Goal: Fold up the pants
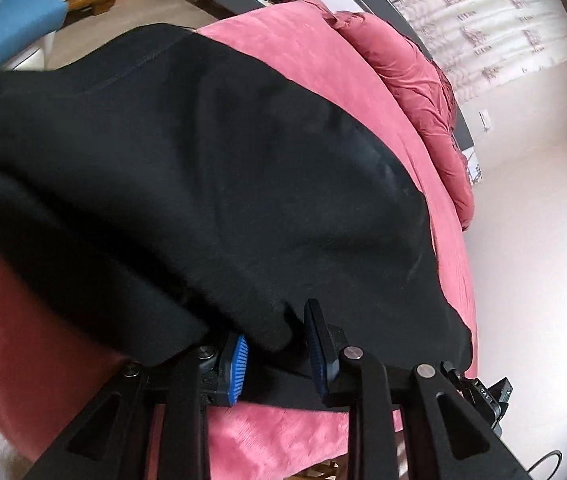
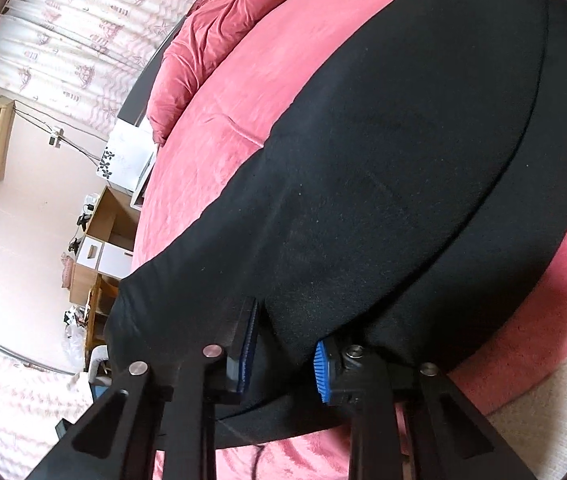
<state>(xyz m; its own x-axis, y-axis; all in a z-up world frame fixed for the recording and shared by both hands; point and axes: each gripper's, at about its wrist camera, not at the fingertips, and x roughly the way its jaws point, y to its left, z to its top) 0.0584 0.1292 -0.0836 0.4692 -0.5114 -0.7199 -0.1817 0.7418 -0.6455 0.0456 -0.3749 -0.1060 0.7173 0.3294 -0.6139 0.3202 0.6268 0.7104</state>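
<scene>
Black pants lie spread across a pink bedspread; they also fill the right wrist view. My left gripper has its blue-padded fingers apart, with a fold of the pants' near edge between them. My right gripper also has its blue pads apart, with a flap of black cloth hanging between them. The fingertips of both are partly hidden under the cloth.
A rumpled pink duvet lies at the head of the bed, below patterned curtains. A wooden bedside shelf with boxes stands by the bed. A blue seat and floor items lie beyond the far side.
</scene>
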